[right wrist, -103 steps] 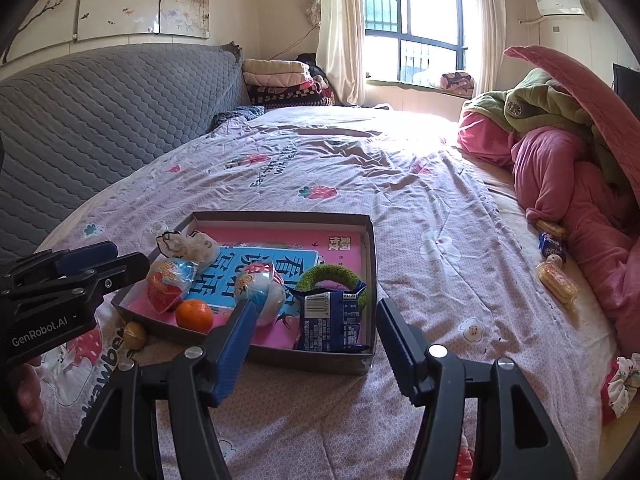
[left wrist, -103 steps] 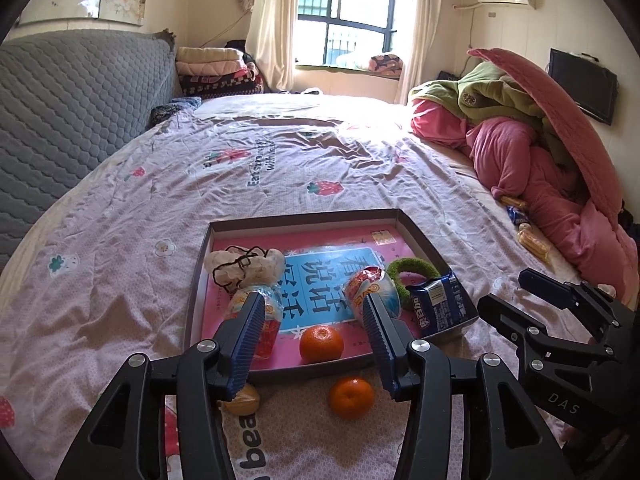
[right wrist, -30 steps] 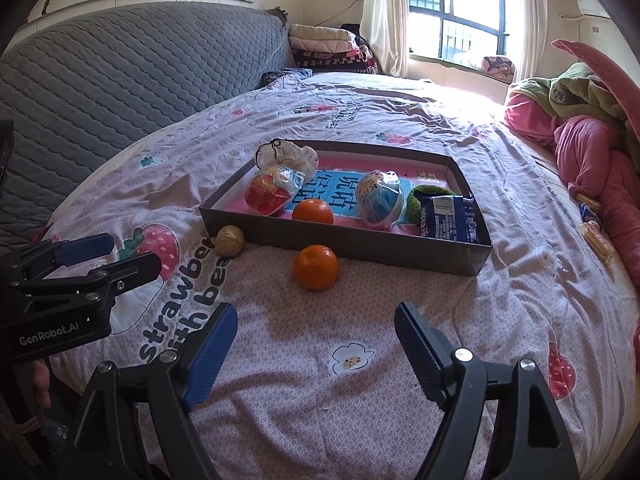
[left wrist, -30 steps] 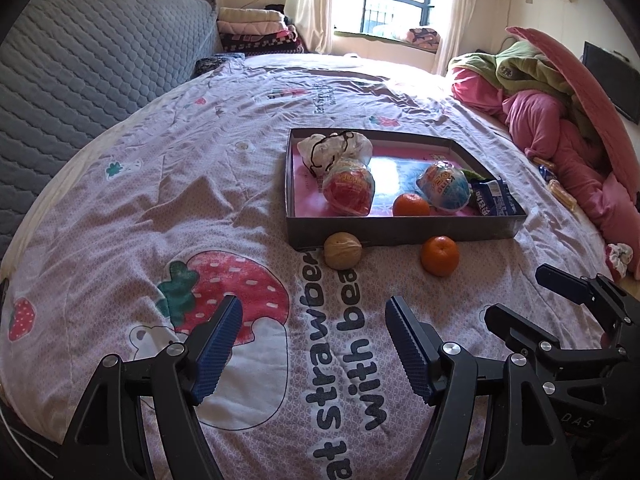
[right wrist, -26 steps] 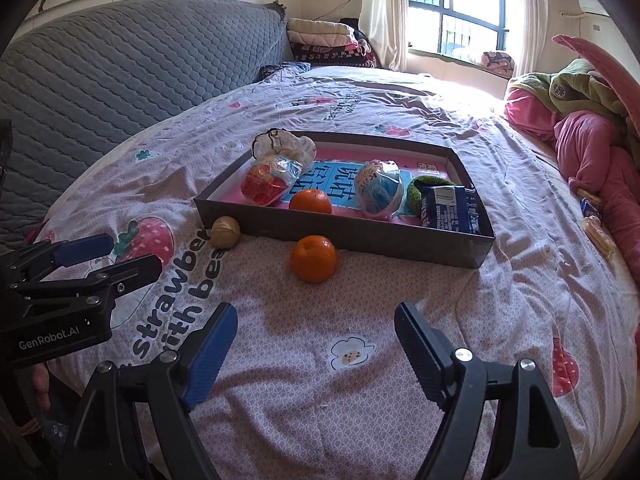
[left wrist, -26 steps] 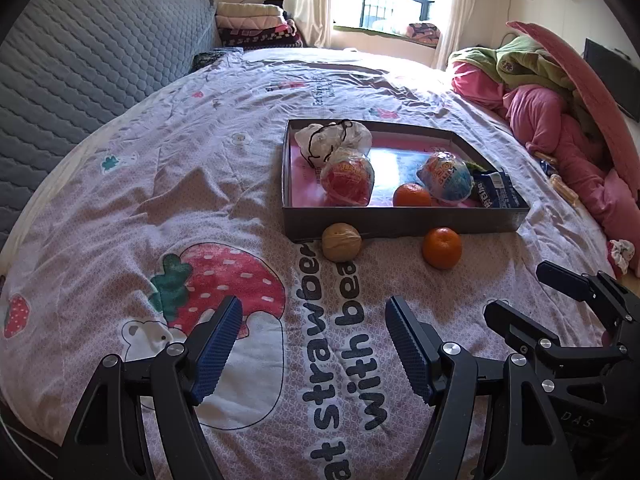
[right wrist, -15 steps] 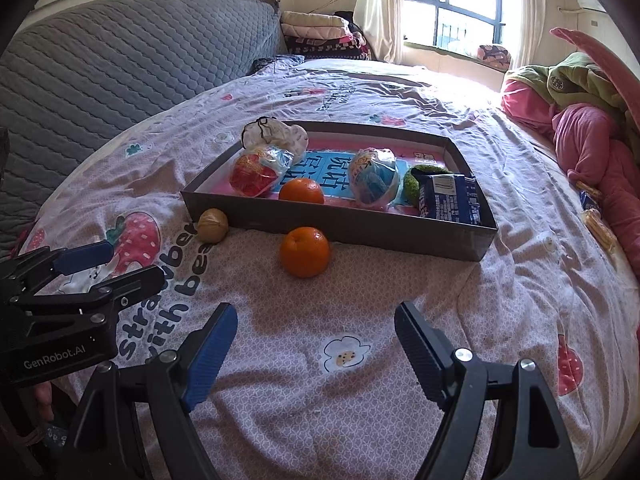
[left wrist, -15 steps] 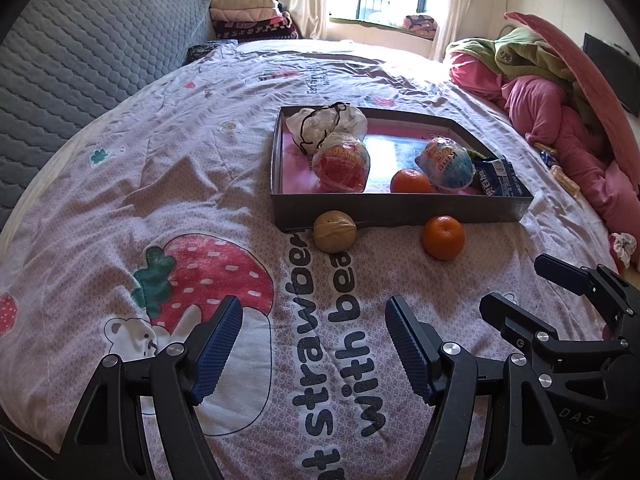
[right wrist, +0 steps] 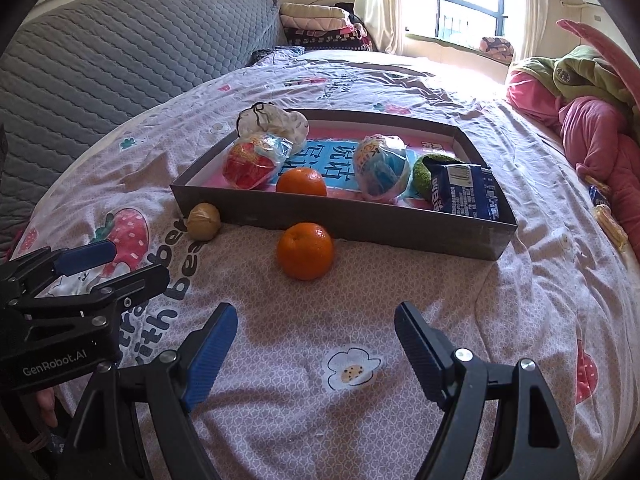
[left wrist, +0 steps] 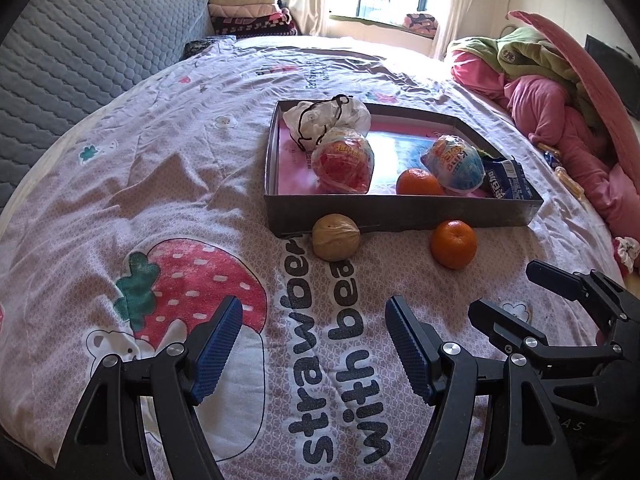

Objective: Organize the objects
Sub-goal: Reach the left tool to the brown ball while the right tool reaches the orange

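Note:
A shallow dark box (left wrist: 400, 214) (right wrist: 400, 226) lies on the bed, holding an orange (left wrist: 418, 182) (right wrist: 301, 181), two wrapped toy eggs, a white bag, a green ring and a blue packet (right wrist: 464, 190). In front of its near wall a second orange (left wrist: 453, 243) (right wrist: 305, 250) and a walnut (left wrist: 335, 237) (right wrist: 204, 221) rest on the sheet. My left gripper (left wrist: 314, 316) stands open and empty, short of the walnut. My right gripper (right wrist: 316, 322) is open and empty, just short of the loose orange.
A grey quilted headboard (right wrist: 120, 60) runs along the left. Heaped pink and green bedding (left wrist: 560, 112) fills the right side, with small snack packets (right wrist: 610, 220) beside it. Folded blankets (right wrist: 316, 20) sit under the window. The pink printed sheet (left wrist: 160, 180) spreads around the box.
Both grippers have sunk a little and come closer to the box, so the walnut and loose orange look larger. Jaws stay open. Nothing on the bed has moved.

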`<act>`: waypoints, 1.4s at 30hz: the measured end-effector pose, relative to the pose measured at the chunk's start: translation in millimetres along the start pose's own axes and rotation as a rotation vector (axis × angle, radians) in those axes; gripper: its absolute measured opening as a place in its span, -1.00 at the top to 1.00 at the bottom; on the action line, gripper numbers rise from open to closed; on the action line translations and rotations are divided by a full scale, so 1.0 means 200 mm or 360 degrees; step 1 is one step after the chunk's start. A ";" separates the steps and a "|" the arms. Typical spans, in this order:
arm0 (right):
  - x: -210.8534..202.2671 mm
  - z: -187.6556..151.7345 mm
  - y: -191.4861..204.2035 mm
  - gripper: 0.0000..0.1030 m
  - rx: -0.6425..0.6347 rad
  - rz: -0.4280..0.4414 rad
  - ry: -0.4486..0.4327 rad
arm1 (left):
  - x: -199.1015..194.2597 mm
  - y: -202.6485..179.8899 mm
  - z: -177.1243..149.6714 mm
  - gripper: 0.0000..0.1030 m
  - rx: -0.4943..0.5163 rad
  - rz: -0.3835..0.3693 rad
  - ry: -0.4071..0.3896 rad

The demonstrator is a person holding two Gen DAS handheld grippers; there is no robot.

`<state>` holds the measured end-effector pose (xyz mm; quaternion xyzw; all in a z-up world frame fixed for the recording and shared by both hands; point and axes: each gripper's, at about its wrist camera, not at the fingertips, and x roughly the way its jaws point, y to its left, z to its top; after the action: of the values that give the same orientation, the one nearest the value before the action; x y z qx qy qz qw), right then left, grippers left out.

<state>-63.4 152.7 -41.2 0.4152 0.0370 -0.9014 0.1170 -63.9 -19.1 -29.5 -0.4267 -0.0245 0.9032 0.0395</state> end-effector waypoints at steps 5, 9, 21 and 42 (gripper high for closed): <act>0.04 0.01 -0.03 -0.56 0.0035 0.0004 0.0009 | 0.06 0.00 0.03 -0.46 -0.0008 -0.0006 0.0010; 0.08 0.02 -0.04 -0.56 0.0037 -0.0002 0.0019 | 0.10 0.01 0.05 -0.46 -0.0014 -0.0005 0.0018; 0.15 0.05 -0.04 -0.56 0.0014 -0.0006 0.0011 | 0.18 0.03 0.09 -0.46 -0.0038 -0.0024 0.0003; 0.26 0.12 -0.01 -0.42 -0.0044 -0.0035 -0.0004 | 0.32 0.04 0.16 -0.46 -0.0042 -0.0024 -0.0032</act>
<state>-114.3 141.4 -65.6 0.4120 0.0538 -0.9026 0.1128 -129.0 -21.4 -58.3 -0.4178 -0.0400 0.9067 0.0404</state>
